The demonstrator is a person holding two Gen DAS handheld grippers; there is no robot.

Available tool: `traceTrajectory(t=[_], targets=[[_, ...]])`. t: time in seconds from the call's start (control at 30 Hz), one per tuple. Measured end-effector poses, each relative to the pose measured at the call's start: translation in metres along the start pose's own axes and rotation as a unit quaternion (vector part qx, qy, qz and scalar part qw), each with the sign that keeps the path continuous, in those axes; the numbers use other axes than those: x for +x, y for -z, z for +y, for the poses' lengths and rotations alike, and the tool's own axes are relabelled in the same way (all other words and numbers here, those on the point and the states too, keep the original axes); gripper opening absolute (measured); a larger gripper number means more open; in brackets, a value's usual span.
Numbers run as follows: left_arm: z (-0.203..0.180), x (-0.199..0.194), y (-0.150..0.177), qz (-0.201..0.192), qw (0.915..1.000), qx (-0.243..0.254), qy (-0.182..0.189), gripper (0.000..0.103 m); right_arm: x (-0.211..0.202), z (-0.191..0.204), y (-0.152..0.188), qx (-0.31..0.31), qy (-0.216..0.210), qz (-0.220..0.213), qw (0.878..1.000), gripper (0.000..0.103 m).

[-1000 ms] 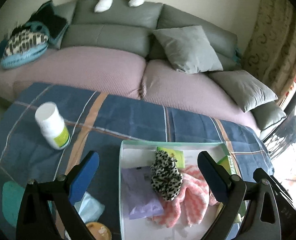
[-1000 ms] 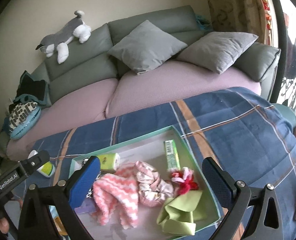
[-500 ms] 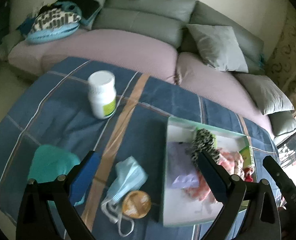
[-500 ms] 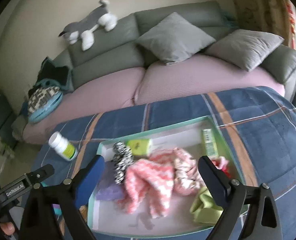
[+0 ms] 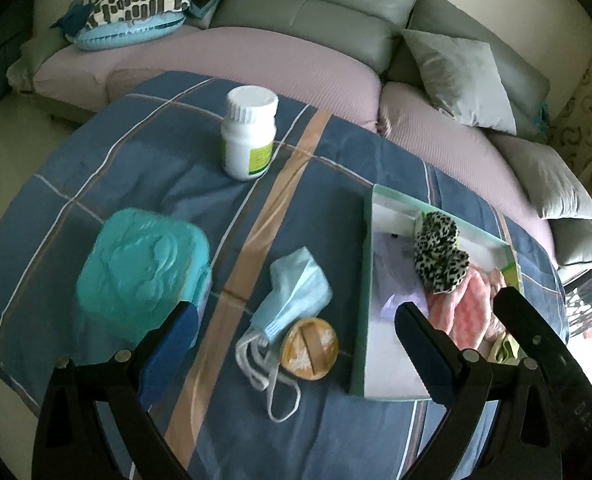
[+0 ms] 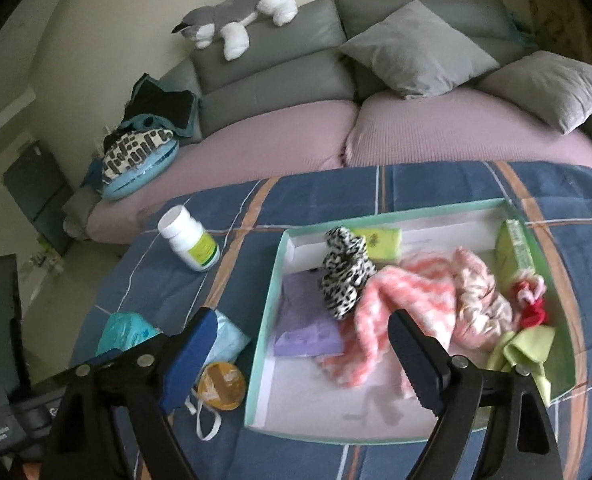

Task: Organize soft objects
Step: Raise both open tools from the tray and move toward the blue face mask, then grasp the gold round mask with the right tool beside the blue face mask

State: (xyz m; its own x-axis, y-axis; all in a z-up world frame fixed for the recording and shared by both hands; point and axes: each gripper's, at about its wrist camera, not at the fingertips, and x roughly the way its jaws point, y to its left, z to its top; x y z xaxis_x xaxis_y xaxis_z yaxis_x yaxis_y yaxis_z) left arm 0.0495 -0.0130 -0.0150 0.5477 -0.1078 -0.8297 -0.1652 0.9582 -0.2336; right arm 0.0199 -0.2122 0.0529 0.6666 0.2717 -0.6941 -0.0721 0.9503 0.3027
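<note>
Nearest the left camera, the left gripper [image 5: 296,344] hangs with its jaws spread wide and nothing between them, pointing steeply down at the blue plaid cloth [image 5: 144,168]. Framed right between its fingers lies the face mask [image 5: 296,292], on the cloth's near part, just left of the tray [image 5: 365,300]. Its folded body runs slantwise, from the near left up toward the far right, and its white ear loops trail toward the camera. A round tin [image 5: 309,349] touches its near end. The teal pouch [image 5: 144,268] sits just left of the left finger.

The right gripper [image 6: 303,354] is closing a little from wide, with nothing pressed between its pads. It straddles the tray's left wall [image 6: 268,312]: the left finger hangs over the mask [image 6: 228,338], the right finger over the pink knit cloth [image 6: 399,312].

Inside the tray lie the soft things already gathered: a lilac pad [image 6: 307,320], a leopard scrunchie [image 6: 345,270], the pink cloth, a red tie [image 6: 533,304] and a green cloth [image 6: 523,348]. Two green boxes sit along its far and right walls.

Farther out, a white bottle [image 5: 250,132] stands toward the cloth's far edge.

The mask looks like the soft thing not yet in the tray. The left gripper appears nearer and better centred on it; a pinch across the slanted fold, clear of the tin, seems the likely move.
</note>
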Motion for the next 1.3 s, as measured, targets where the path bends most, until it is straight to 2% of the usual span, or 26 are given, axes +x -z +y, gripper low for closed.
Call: traceTrajectory(t=[0.17, 0.33, 0.43, 0.57, 0.73, 1.03, 1.3], targets=[[0.01, -0.001, 0.009, 0.006, 0.9999, -0.013, 0.007, 0.099, -0.004, 0.018, 0.005, -0.061, 0.041, -0.021, 0.997, 0.089], [0.017, -0.002, 0.017, 0.014, 0.9996, -0.024, 0.008, 0.098, 0.002, 0.019, 0.011, -0.061, 0.026, -0.004, 0.998, 0.088], [0.024, -0.001, 0.019, 0.02, 0.9986, -0.038, 0.029, 0.098, -0.001, 0.017, 0.013, -0.062, 0.041, -0.005, 0.997, 0.083], [0.028, 0.0, 0.024, 0.027, 0.9983, -0.041, 0.031, 0.098, -0.006, 0.014, 0.018, -0.051, 0.037, -0.008, 0.998, 0.083], [0.041, 0.002, 0.03, 0.035, 0.997, -0.059, 0.034, 0.097, -0.001, 0.025, 0.024, -0.069, 0.033, 0.007, 0.997, 0.081], [0.064, 0.002, 0.037, 0.042, 0.9944, -0.094, 0.023, 0.097, 0.013, 0.053, 0.039, -0.118, 0.009, 0.035, 0.992, 0.08], [0.073, 0.007, 0.037, 0.045, 0.995, -0.085, -0.027, 0.096, 0.03, 0.077, 0.053, -0.169, 0.0, 0.059, 0.984, 0.08]])
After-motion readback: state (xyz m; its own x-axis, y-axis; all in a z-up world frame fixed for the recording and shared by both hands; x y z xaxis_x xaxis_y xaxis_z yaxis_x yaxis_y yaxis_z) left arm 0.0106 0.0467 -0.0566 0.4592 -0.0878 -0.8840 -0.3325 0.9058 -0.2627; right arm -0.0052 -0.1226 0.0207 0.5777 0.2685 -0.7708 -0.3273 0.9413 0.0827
